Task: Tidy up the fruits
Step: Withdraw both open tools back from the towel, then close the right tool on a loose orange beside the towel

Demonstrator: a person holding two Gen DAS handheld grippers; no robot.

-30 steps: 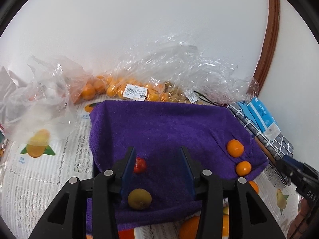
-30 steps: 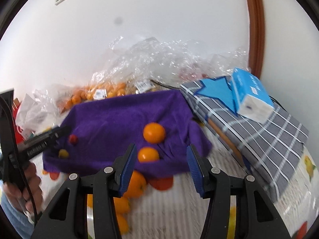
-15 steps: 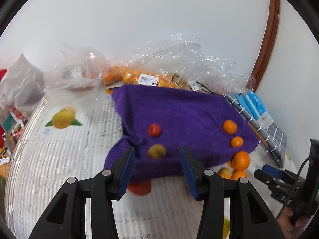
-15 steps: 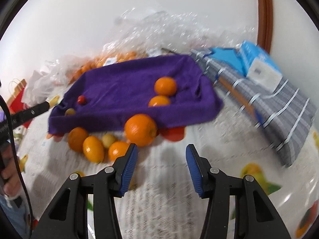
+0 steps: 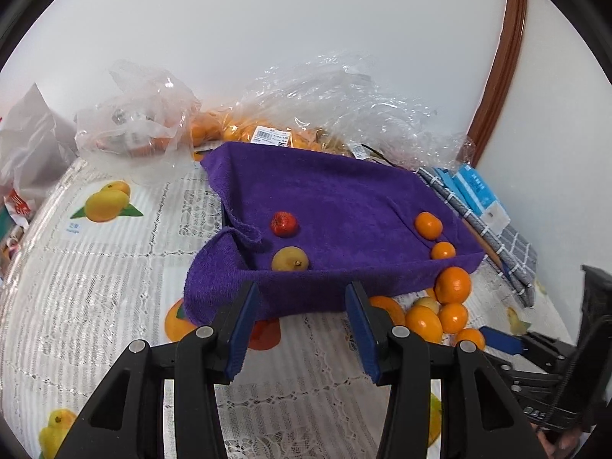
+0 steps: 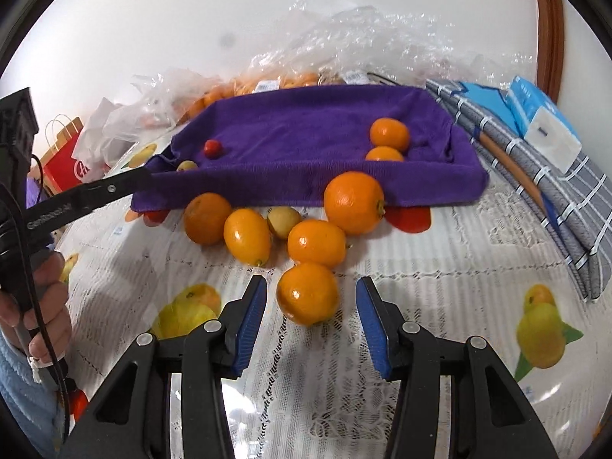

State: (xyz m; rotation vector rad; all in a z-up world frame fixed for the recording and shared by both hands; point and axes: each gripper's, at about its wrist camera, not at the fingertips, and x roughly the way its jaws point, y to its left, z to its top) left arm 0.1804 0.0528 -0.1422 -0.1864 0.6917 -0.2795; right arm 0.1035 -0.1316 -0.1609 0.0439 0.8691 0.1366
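Note:
A tray draped in a purple towel [image 5: 344, 191] holds a small red fruit [image 5: 283, 224], a yellow-brown fruit [image 5: 289, 259] and two oranges [image 5: 428, 225]. My left gripper [image 5: 302, 298] stands open just before the towel's front edge, with nothing between its fingers. Several loose oranges [image 6: 354, 202] and a small yellow fruit [image 6: 284, 222] lie on the tablecloth in front of the purple towel [image 6: 306, 134]. My right gripper [image 6: 311, 294] is open around the nearest orange [image 6: 308, 292], with a gap showing on each side. In the left wrist view the right gripper's blue pad [image 5: 497, 340] shows at the right edge.
Clear plastic bags [image 5: 344, 88] holding more oranges are heaped against the wall behind the tray. A grey checked cloth [image 6: 554, 176] with a blue tissue pack [image 6: 543, 122] lies to the right. A red paper bag [image 6: 65, 153] and a hand [image 6: 46, 306] are at the left.
Both grippers have pulled back from the tray and sunk toward the tablecloth. The right one has come down over the loose oranges, and the nearest orange now lies between its fingers.

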